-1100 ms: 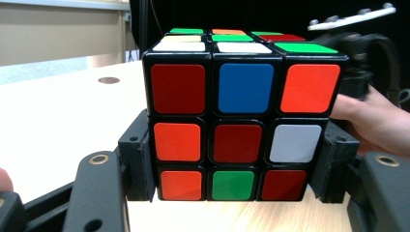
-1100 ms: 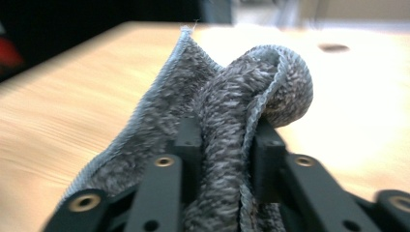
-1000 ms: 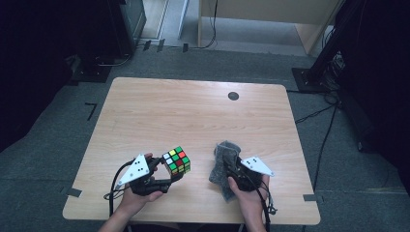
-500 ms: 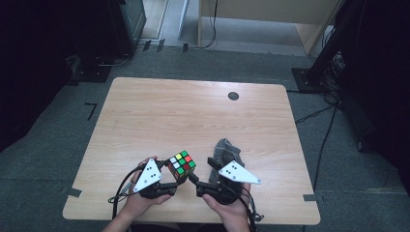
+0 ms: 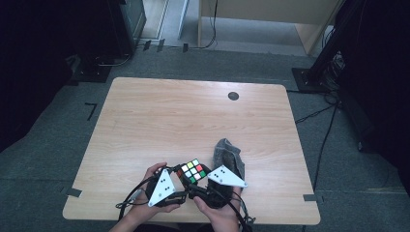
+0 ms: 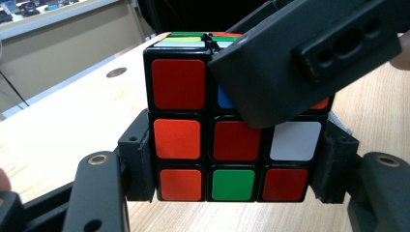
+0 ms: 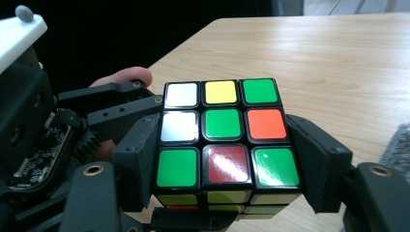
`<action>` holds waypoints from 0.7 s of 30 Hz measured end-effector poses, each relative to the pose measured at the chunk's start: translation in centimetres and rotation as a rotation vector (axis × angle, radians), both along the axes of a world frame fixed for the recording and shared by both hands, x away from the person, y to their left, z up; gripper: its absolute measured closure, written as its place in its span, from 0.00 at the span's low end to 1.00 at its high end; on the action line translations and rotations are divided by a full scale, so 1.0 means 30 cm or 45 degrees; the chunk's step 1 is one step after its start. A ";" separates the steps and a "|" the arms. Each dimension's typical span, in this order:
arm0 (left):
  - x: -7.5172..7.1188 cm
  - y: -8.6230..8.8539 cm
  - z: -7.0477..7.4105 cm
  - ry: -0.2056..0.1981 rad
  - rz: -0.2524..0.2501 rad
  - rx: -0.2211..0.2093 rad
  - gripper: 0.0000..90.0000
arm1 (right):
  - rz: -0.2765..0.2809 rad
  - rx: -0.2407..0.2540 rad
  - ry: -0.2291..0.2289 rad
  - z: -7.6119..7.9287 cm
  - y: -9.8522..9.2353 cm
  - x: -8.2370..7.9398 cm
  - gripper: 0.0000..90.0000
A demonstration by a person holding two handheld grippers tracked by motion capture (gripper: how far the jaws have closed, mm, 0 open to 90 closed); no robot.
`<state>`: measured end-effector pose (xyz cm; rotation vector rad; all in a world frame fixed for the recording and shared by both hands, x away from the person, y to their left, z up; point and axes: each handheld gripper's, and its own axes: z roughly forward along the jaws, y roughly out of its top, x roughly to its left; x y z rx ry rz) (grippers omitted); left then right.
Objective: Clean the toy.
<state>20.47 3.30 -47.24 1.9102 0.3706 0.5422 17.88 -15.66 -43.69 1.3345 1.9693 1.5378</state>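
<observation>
At lower centre, the left gripper (image 5: 180,180) clamps the cube (image 5: 193,171) steady so the right gripper (image 5: 202,186), jaws just closing on its top layer (pads touching), can twist it.

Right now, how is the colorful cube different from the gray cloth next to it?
The cube is bright, with red, green, white and yellow stickers; the cloth is plain dark gray. The cube is hard with square edges; the cloth is soft and crumpled. The cube sits between the jaws of the left gripper and the right gripper; the cloth lies loose on the table. Both are near the table's front edge.
</observation>
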 end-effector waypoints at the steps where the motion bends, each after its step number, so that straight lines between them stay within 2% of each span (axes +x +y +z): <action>1: 0.001 -0.001 0.000 -0.004 -0.001 0.002 0.37 | -0.004 -0.005 -0.001 0.000 0.001 -0.001 0.38; 8: -0.006 -0.015 0.003 -0.031 0.027 0.026 0.29 | -0.016 -0.044 0.012 -0.008 0.016 -0.005 0.38; 13: -0.011 -0.019 0.016 -0.046 0.022 0.022 0.31 | 0.001 -0.061 0.008 -0.012 0.028 -0.008 0.38; 17: -0.014 -0.018 0.016 -0.051 0.019 0.028 0.35 | 0.001 -0.053 0.017 -0.013 0.026 -0.006 0.38; 21: -0.012 -0.010 0.019 -0.051 0.018 0.023 0.37 | 0.043 0.000 0.035 -0.011 0.011 0.008 0.37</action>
